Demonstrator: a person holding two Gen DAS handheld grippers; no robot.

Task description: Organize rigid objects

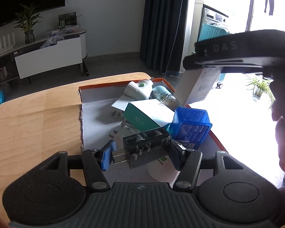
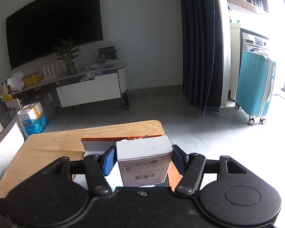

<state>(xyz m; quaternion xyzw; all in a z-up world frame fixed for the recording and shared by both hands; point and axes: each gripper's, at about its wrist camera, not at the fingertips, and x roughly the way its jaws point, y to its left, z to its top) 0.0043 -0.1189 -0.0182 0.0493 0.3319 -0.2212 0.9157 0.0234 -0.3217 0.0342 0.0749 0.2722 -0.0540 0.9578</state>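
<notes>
My left gripper [image 1: 142, 155] is shut on a black plug adapter [image 1: 148, 144], metal prongs toward the left pad, low over the near end of an orange-rimmed shallow box [image 1: 96, 119]. Inside the box lie a teal-and-white carton [image 1: 146, 114], a blue plastic case [image 1: 191, 127], a white plug device with a green button [image 1: 138, 89] and a glass bottle [image 1: 165, 96]. My right gripper [image 2: 142, 159] is shut on a white carton [image 2: 144, 157], held above the orange-rimmed box [image 2: 96, 142]. In the left wrist view that gripper [image 1: 237, 53] and its carton [image 1: 197, 83] hang over the box's far right corner.
The box sits on a wooden table [image 1: 38, 117] with bare wood to its left. A person's hand [image 1: 283, 125] shows at the right edge. Beyond the table are a TV cabinet [image 2: 89, 89], a dark curtain [image 2: 199, 47] and a teal suitcase [image 2: 256, 87].
</notes>
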